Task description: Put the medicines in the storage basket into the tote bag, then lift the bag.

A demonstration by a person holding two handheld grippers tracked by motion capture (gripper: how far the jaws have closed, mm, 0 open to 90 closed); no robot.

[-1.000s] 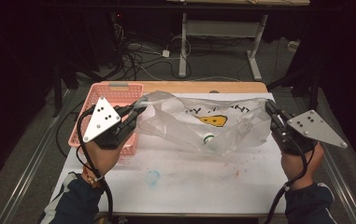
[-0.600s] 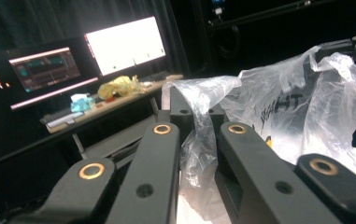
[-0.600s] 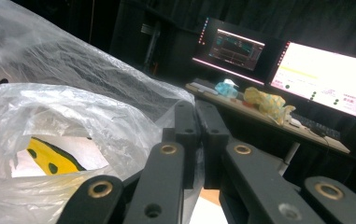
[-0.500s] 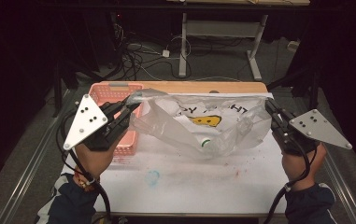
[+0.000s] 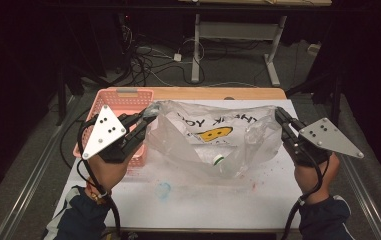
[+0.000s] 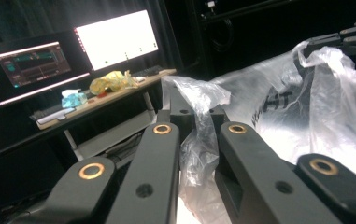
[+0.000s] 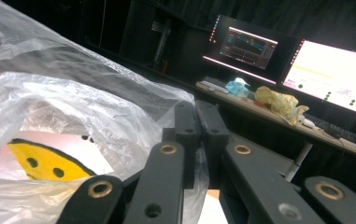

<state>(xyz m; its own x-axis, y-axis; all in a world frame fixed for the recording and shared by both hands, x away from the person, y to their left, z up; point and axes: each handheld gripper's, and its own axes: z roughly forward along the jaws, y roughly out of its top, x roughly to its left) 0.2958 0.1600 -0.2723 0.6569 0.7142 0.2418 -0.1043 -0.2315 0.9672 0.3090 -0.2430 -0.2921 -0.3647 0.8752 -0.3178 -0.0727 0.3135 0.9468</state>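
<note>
A clear plastic bag [image 5: 213,135] with a yellow smiley face [image 5: 214,133] and dark lettering hangs stretched between my two grippers above the white table [image 5: 203,200]. Inside it, near the bottom, lies a bottle with a green cap [image 5: 218,161]. My left gripper [image 5: 150,114] is shut on the bag's left top corner; in the left gripper view a crumpled bunch of plastic [image 6: 195,93] sits pinched at the left gripper [image 6: 192,112] tips. My right gripper [image 5: 279,114] is shut on the bag's right top corner, and in the right gripper view the film [image 7: 73,112] wraps the right gripper [image 7: 195,112] tips.
A pink basket [image 5: 123,97] stands at the table's back left, partly under my left gripper. A blue stain [image 5: 162,190] marks the table front. Behind the table are a desk frame [image 5: 238,35] and floor cables [image 5: 148,55]. Lit monitors [image 6: 117,37] stand over a cluttered desk.
My left gripper swung a little to the left and back again, still gripping the bag. The bag's top edge now runs tauter between the grippers. The right gripper has hardly moved.
</note>
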